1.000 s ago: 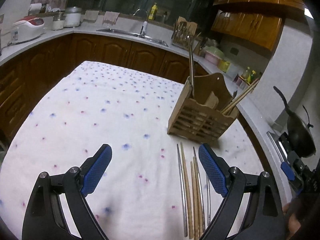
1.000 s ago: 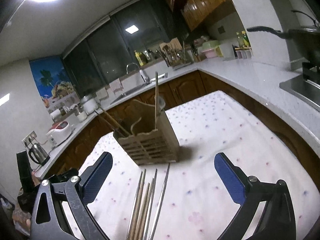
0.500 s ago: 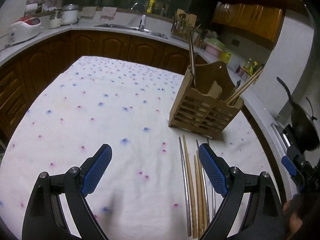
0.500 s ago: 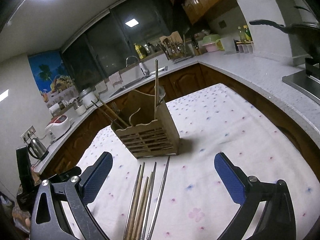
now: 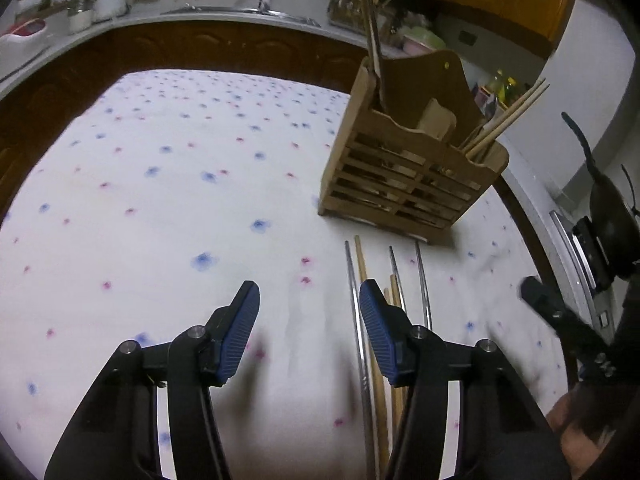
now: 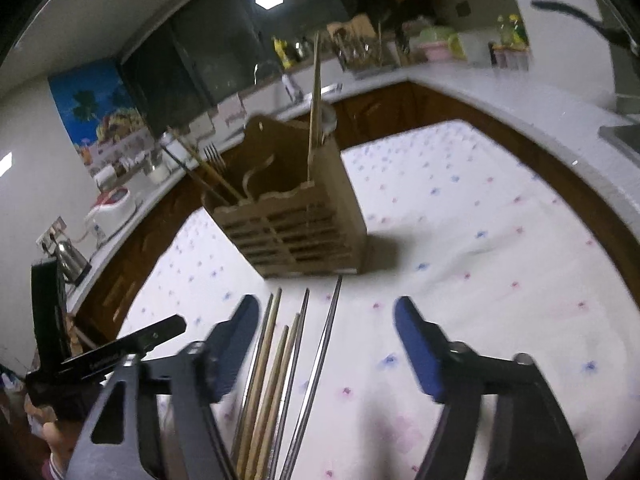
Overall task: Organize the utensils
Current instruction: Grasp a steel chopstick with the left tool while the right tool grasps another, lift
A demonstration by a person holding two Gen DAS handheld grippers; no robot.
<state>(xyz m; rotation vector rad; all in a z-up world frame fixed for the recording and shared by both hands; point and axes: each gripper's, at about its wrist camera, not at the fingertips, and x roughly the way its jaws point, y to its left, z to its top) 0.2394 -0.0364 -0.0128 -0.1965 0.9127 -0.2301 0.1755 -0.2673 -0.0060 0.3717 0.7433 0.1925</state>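
Note:
Several wooden and metal chopsticks (image 5: 362,280) (image 6: 280,344) lie side by side on the flowered tablecloth (image 5: 160,200), just in front of a slatted wooden utensil holder (image 5: 408,168) (image 6: 296,232) that has chopsticks and a fork standing in it. My left gripper (image 5: 308,312) hovers low over the cloth with its jaws closing. The leftmost metal chopstick lies just inside its right pad, untouched. My right gripper (image 6: 326,320) straddles the bundle, jaws closing. The sticks lie nearer its left finger, and neither pad presses on them.
A dark pan (image 5: 608,208) sits on the stove beyond the table's right edge. A worktop (image 6: 500,92) with a sink, jars, a rice cooker (image 6: 112,204) and a kettle (image 6: 70,260) wraps around the table. The other gripper shows at each view's edge.
Both grippers have come down and forward toward the chopsticks. Both pairs of jaws have narrowed from wide open to about half.

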